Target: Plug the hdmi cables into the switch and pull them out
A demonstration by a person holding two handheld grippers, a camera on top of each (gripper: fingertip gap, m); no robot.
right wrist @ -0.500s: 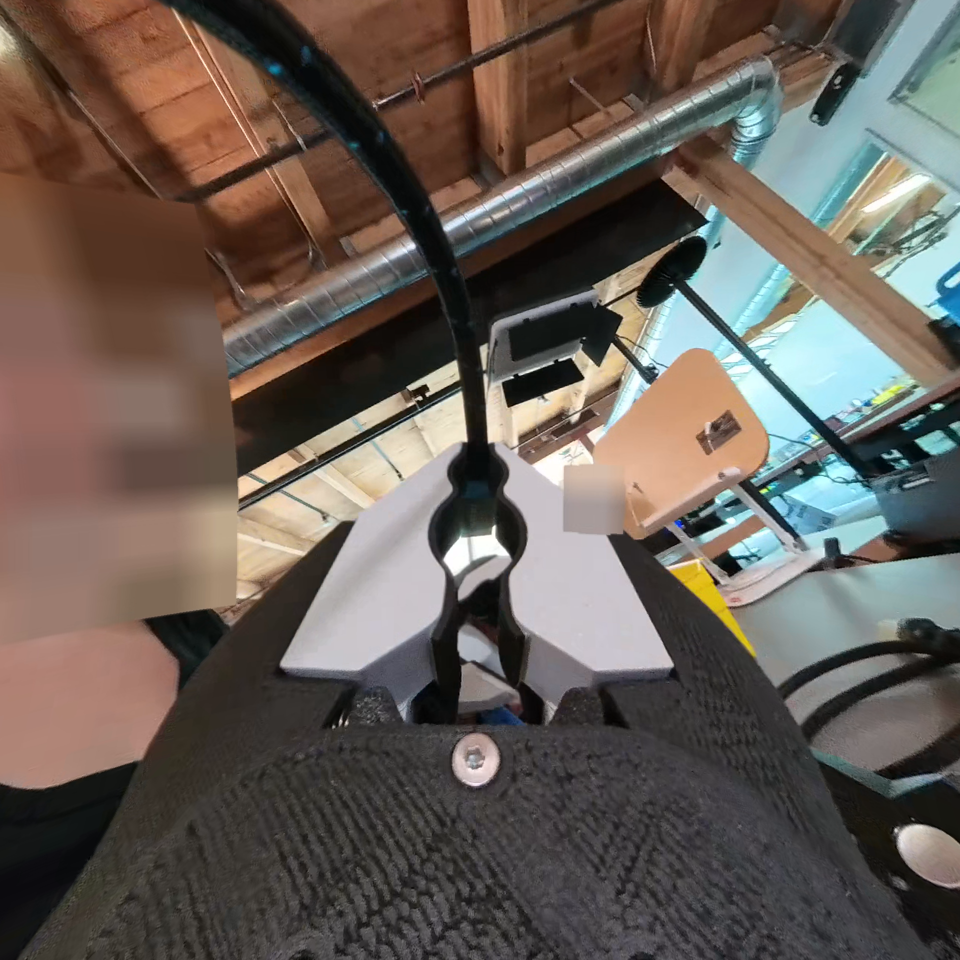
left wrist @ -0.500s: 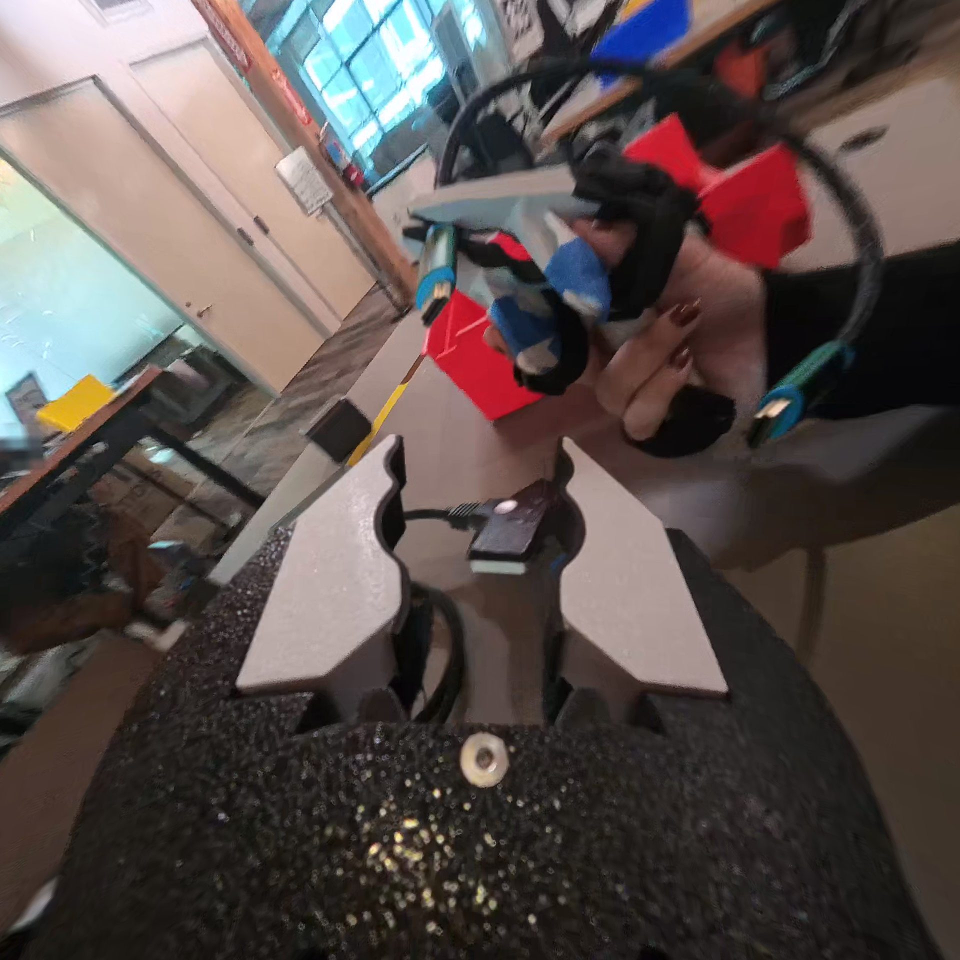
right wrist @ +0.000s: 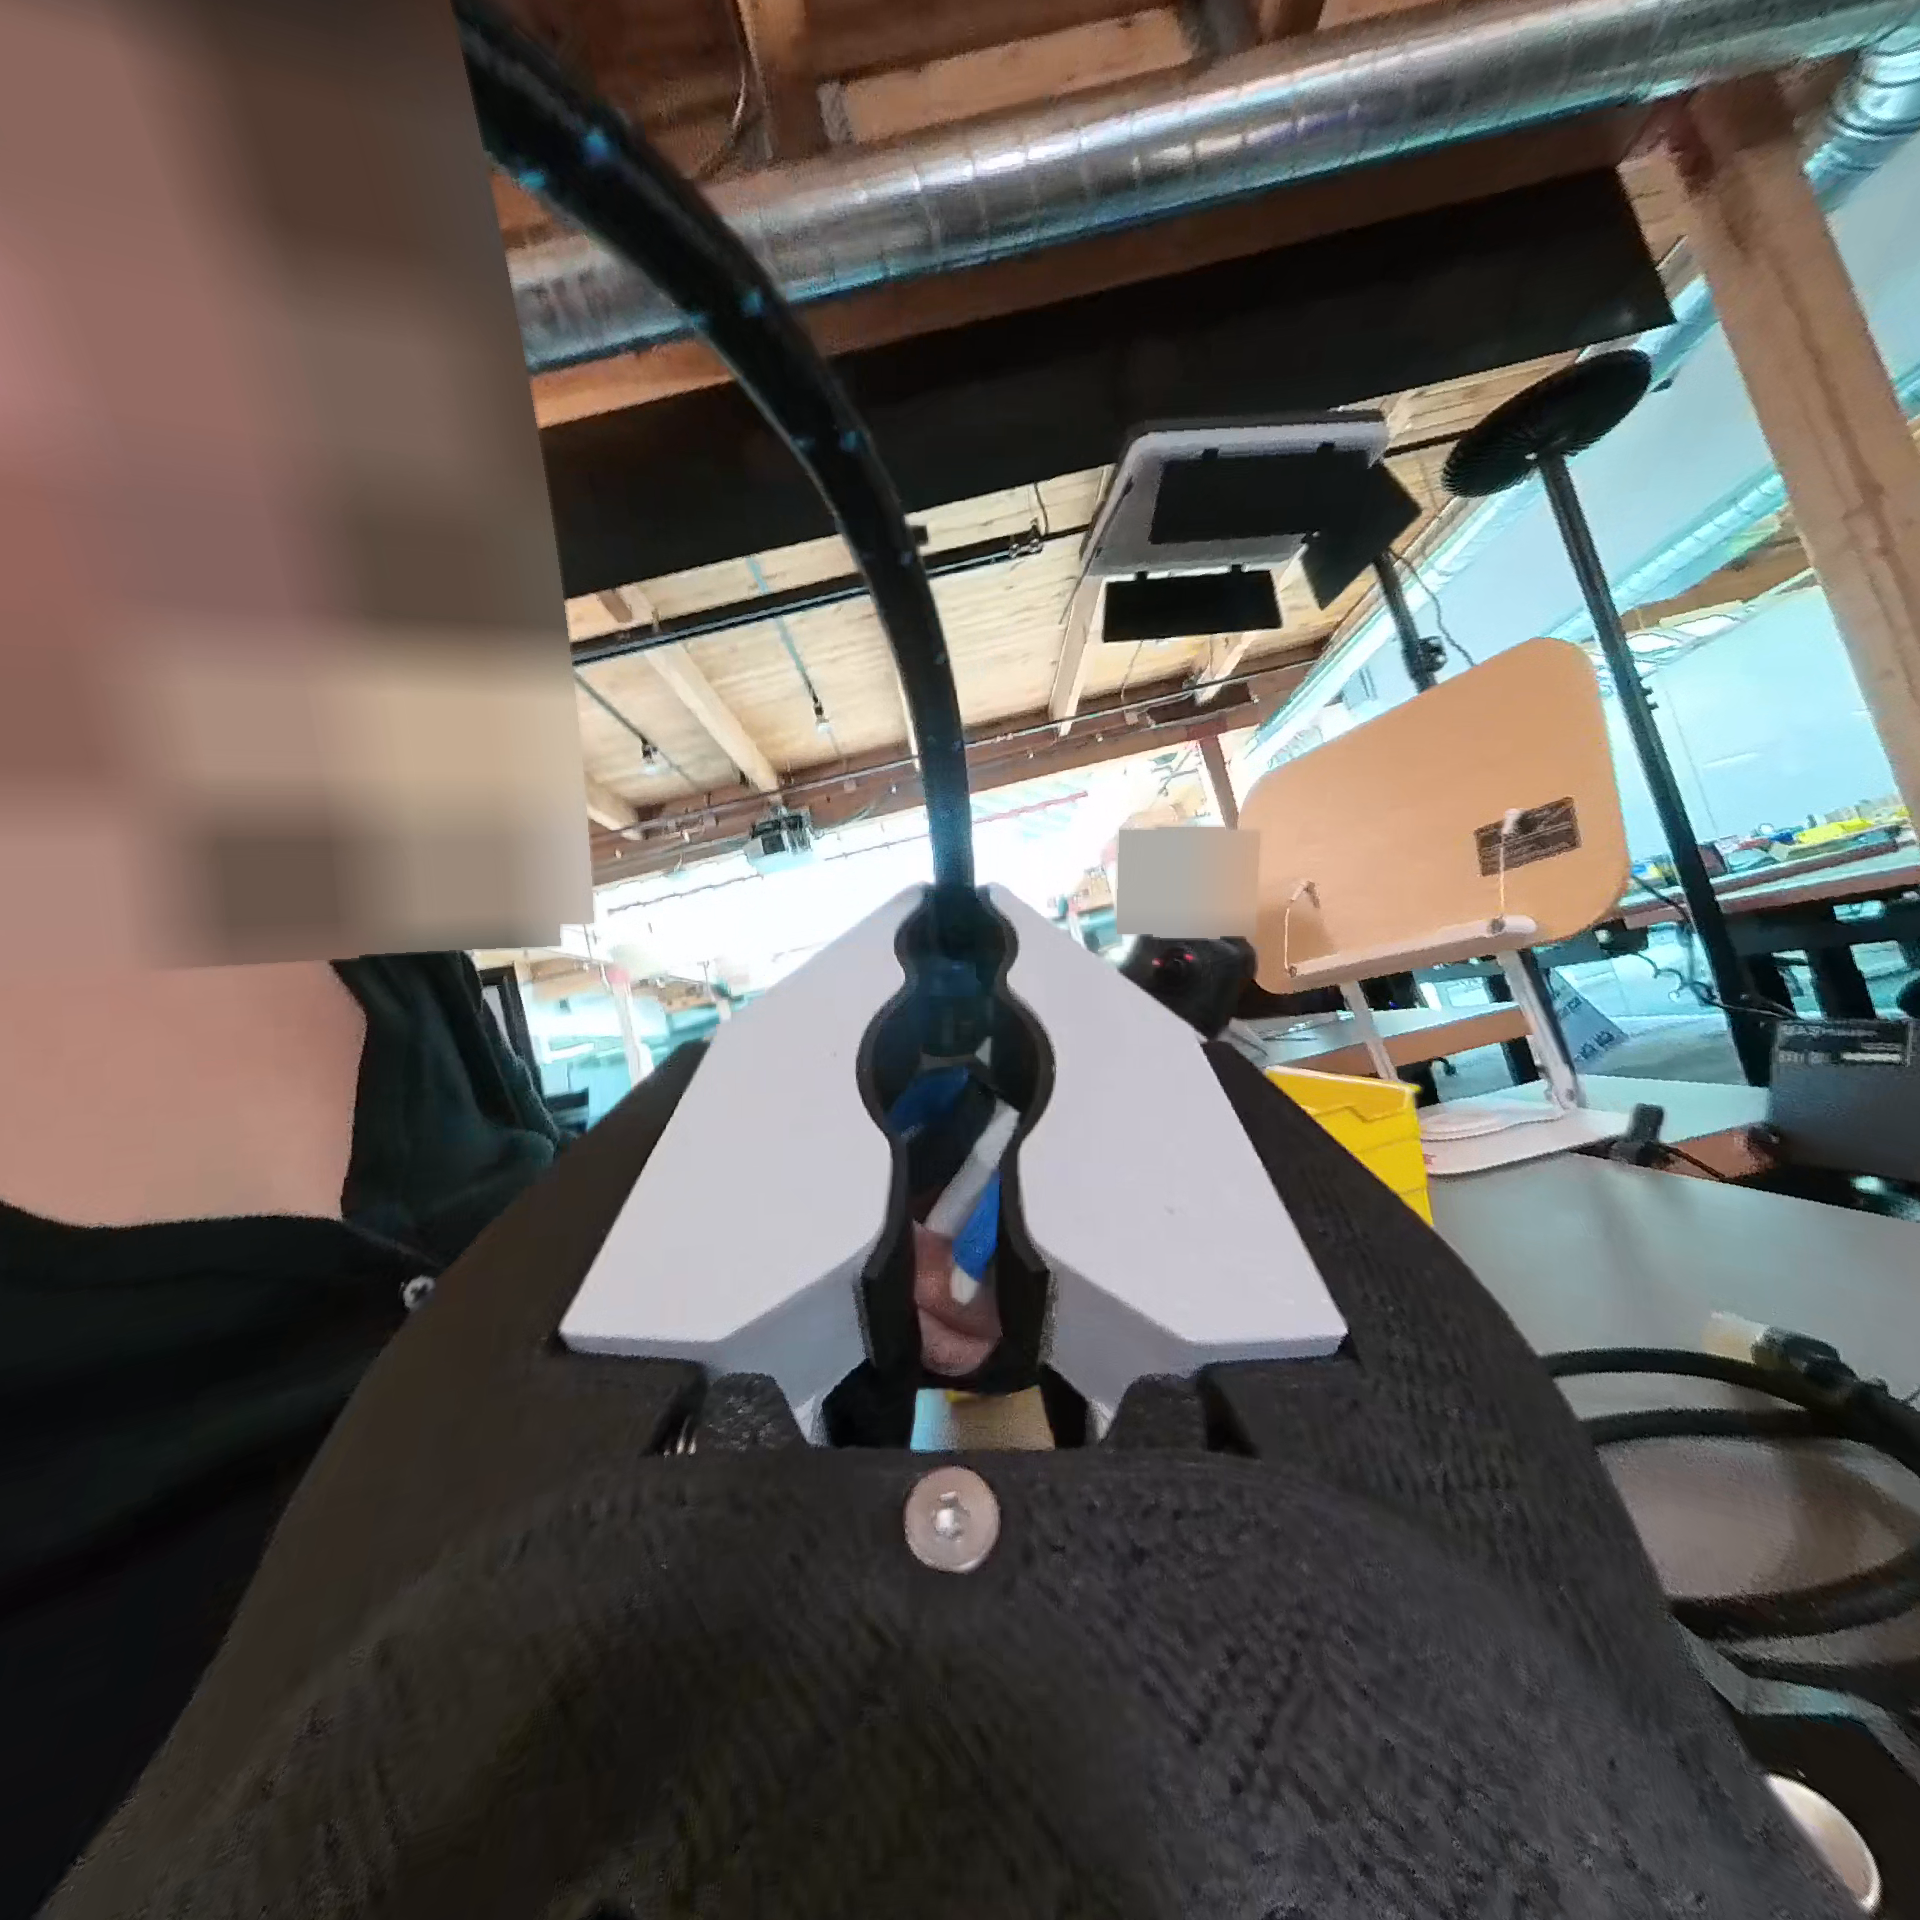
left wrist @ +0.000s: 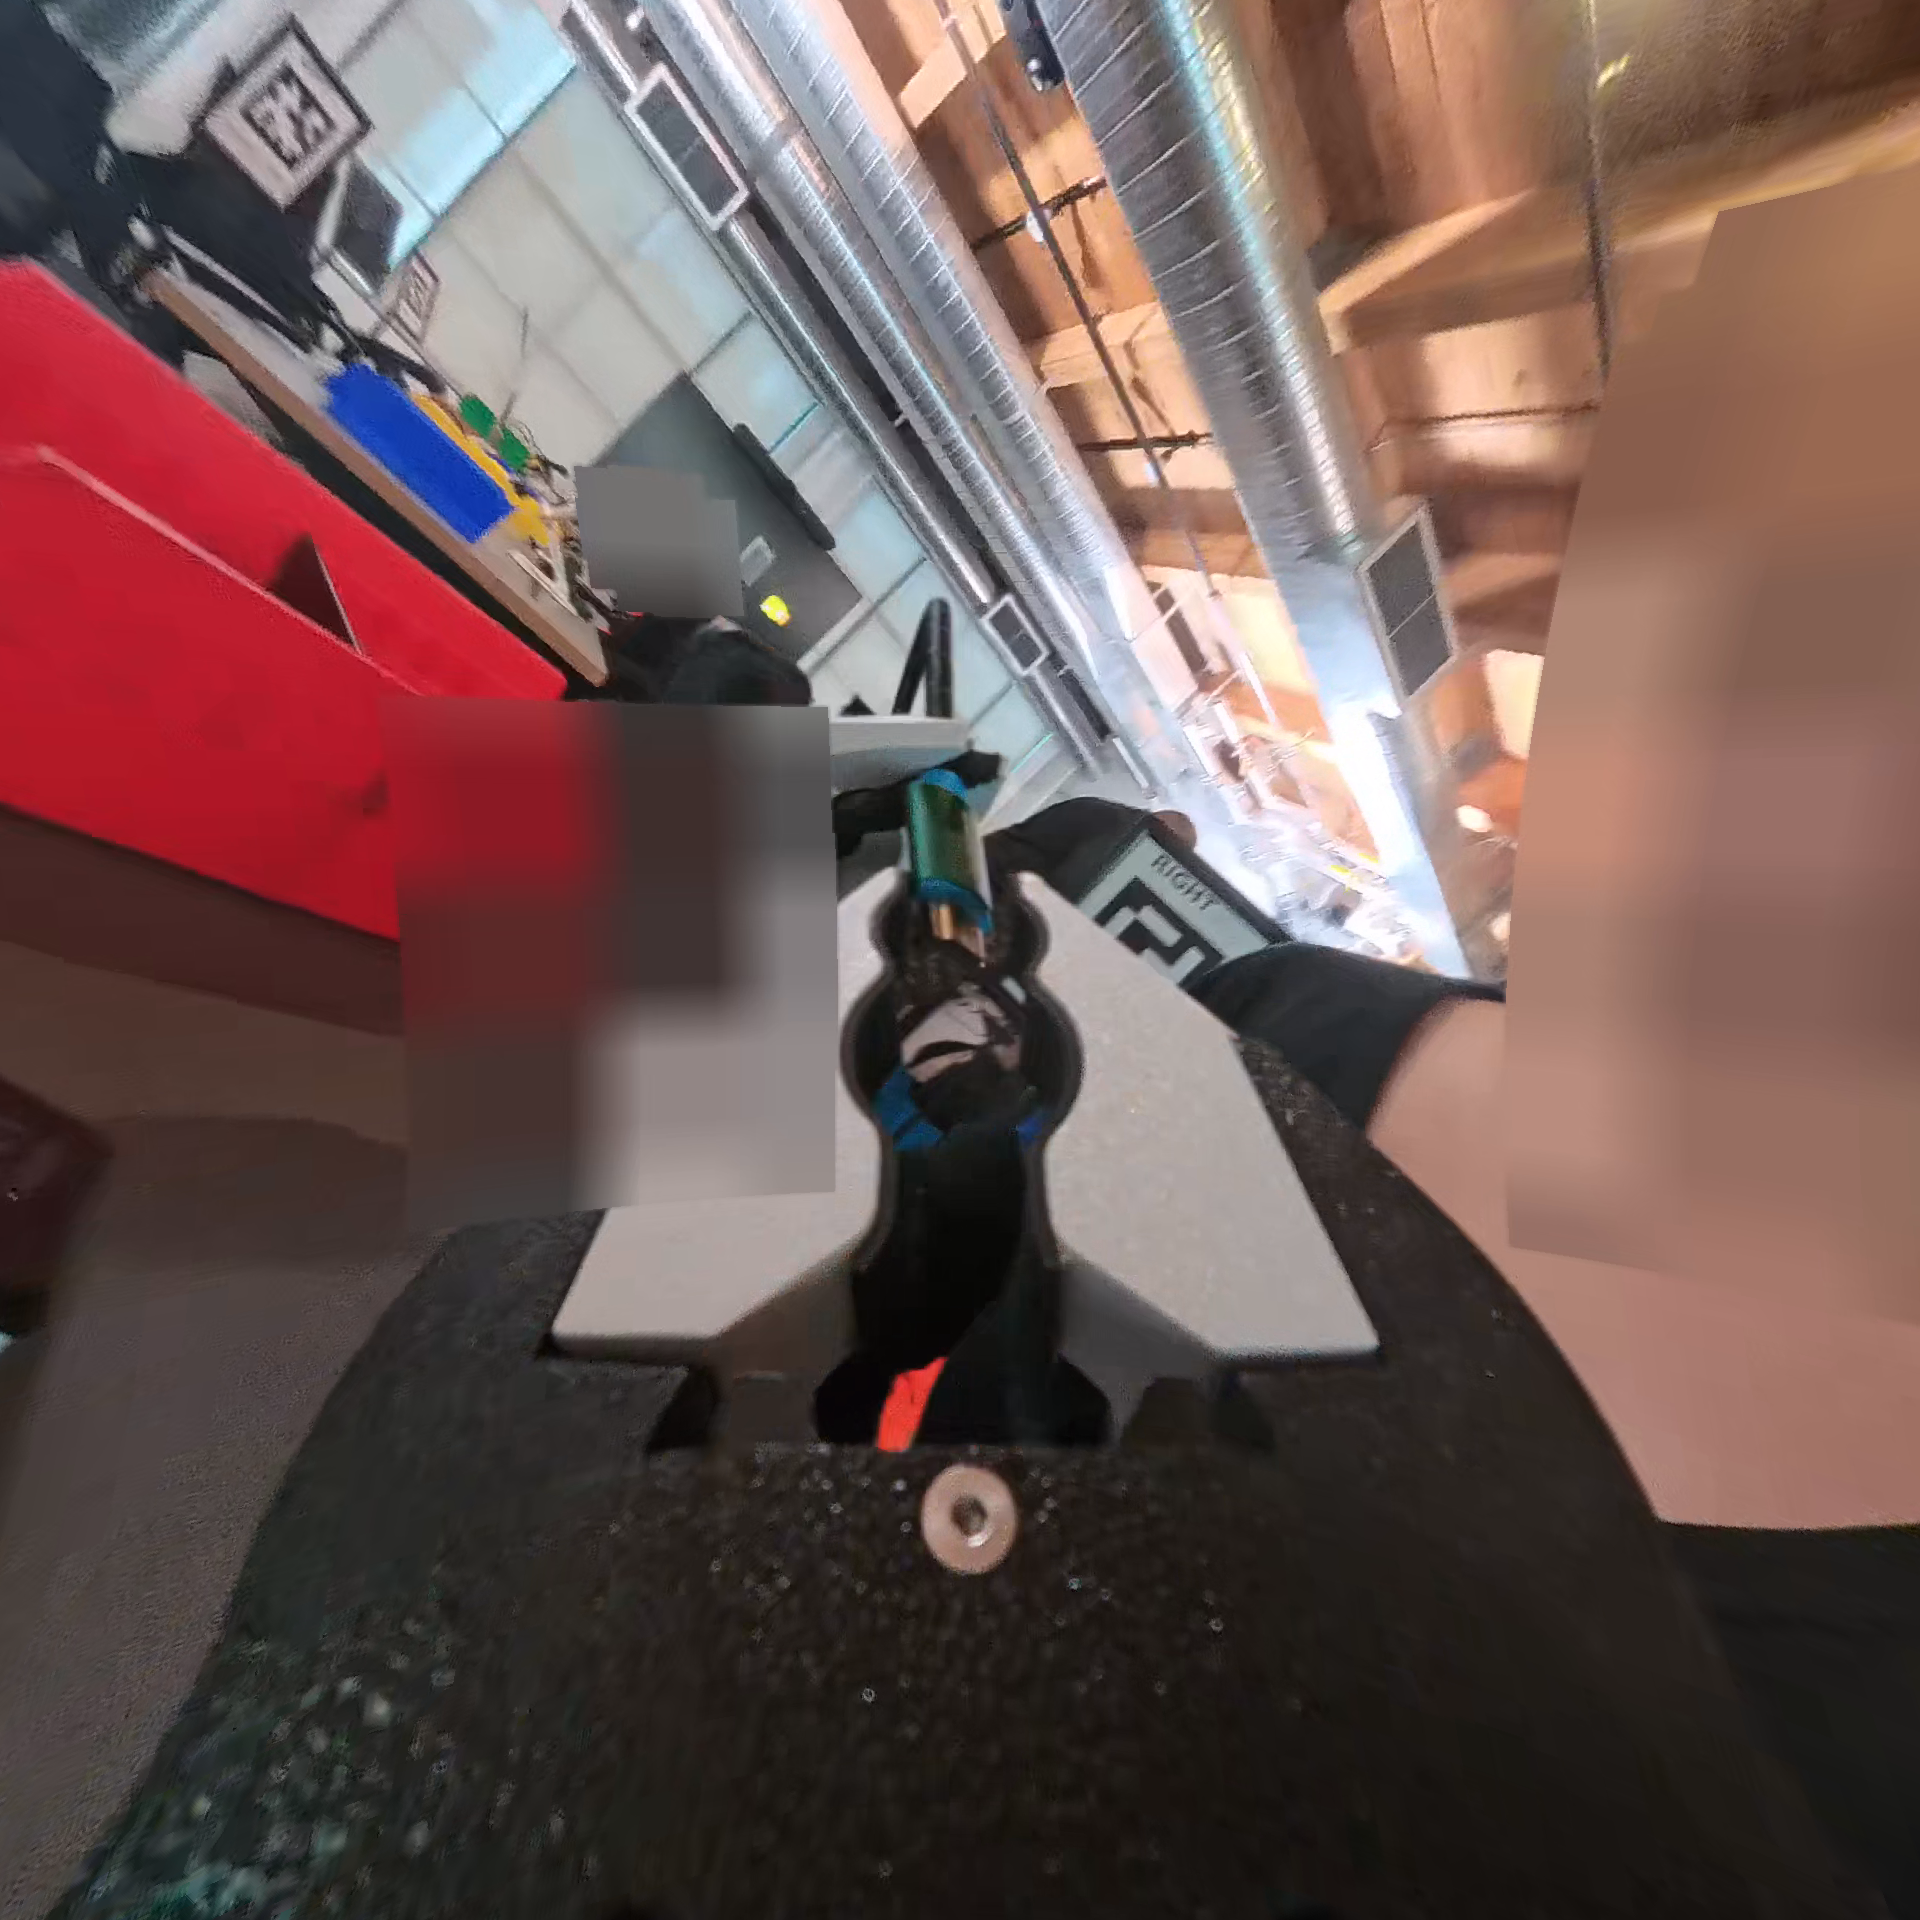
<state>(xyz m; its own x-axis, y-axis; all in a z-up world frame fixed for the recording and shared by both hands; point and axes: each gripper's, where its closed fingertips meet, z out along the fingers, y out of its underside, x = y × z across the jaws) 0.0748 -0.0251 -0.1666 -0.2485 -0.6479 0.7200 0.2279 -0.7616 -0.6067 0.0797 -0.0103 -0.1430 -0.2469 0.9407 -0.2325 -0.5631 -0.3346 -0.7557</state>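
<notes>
**Item 1, my left tongs**: narrowed to a slim slot. The gold tip of a green HDMI plug with blue end bands pokes in between the tips from 12 o'clock. The view is smeared and a blurred patch covers part of the left finger, so I cannot tell whether the pads actually press on the plug.

**Item 2, my right tongs**: clenched on the black HDMI cable. The pads pinch it right at the tips. From there the cable climbs toward 12 o'clock and arcs off to 11 o'clock. In the left wrist view these tongs sit just beyond my left tips, with a black-and-white marker tag at 1 o'clock on the glove.

**Item 3, spare cables**: black loops lying on the grey worktop at 3 o'clock of the right tongs, with one pale-tipped connector resting on top.

**Item 4, yellow bin**: at 2 o'clock, just beside the right tongs' body.

**Item 5, tan chair**: farther off at 2 o'clock, tipped up on a worktop.

**Item 6, red bin**: large, at 9 to 10 o'clock of the left tongs.

**Item 7, silver ducts**: overhead among timber beams, seen from both wrists.
</notes>
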